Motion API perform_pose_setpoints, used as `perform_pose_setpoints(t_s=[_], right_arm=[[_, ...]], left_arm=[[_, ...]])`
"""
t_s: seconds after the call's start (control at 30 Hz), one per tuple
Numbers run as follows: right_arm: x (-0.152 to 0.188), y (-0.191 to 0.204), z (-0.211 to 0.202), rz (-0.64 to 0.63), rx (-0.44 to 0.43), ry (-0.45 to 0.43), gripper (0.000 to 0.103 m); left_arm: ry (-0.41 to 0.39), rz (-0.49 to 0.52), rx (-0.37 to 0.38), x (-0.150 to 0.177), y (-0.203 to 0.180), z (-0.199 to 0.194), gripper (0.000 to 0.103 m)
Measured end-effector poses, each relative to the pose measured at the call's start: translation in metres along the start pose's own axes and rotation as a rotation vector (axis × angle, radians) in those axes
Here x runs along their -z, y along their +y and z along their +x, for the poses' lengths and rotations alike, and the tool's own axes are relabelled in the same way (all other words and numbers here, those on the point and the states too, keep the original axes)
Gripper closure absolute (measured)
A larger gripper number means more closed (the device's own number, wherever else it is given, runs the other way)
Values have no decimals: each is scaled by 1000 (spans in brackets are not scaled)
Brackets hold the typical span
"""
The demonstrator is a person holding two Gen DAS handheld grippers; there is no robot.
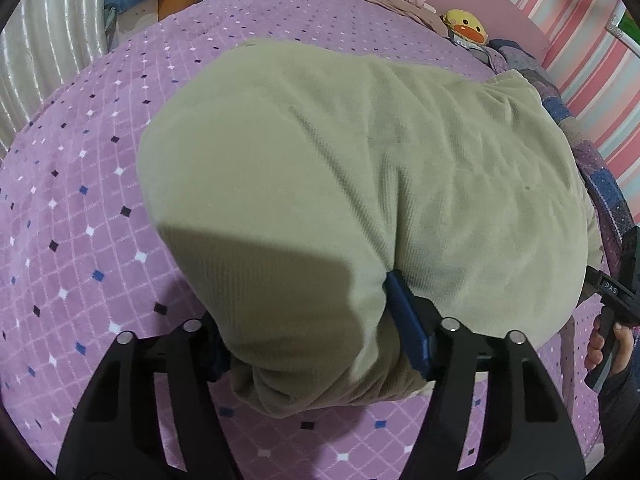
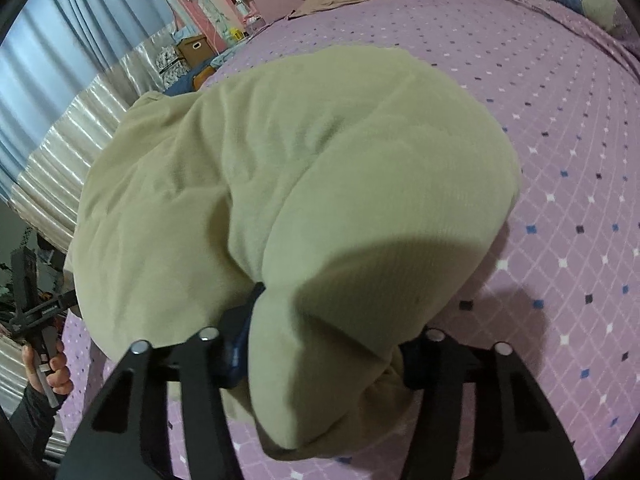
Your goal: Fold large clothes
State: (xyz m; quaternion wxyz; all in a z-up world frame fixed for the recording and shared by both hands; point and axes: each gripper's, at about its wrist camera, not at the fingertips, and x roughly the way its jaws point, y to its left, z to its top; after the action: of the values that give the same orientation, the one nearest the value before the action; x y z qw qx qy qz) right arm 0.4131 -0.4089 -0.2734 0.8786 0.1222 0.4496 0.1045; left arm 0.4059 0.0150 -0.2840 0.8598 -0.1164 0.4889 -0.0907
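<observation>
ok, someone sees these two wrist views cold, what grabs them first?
The big pale green garment fills the middle of both views, spread over a purple diamond-patterned bedspread. Each near corner is bunched between gripper fingers: the left gripper and the right gripper both pinch cloth. After that, the yellow duck plush at the far end of the bed.

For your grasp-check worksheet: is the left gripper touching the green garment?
Touching. The left wrist view shows the left gripper with its blue pad pressed into the bunched green garment.
</observation>
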Motion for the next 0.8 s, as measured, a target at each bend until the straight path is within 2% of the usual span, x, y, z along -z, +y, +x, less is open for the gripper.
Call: perform_pose_setpoints(t_s=[0.23, 0.4, 0.5, 0.67, 0.8], right_arm=[[-9, 18, -11, -48, 54, -26, 62], [-26, 38, -44, -117, 62, -109, 65], [-37, 61, -74, -181, 68, -174, 67], [-32, 89, -138, -306, 104, -276, 68], [6, 74, -213, -318, 114, -375, 68]], left_arm=[[-14, 50, -45, -9, -14, -16, 58], [-54, 68, -60, -23, -30, -42, 68], [-98, 97, -67, -33, -51, -66, 71], [-159, 160, -61, -16, -86, -109, 72], [-212, 147, 30, 32, -104, -153, 72]])
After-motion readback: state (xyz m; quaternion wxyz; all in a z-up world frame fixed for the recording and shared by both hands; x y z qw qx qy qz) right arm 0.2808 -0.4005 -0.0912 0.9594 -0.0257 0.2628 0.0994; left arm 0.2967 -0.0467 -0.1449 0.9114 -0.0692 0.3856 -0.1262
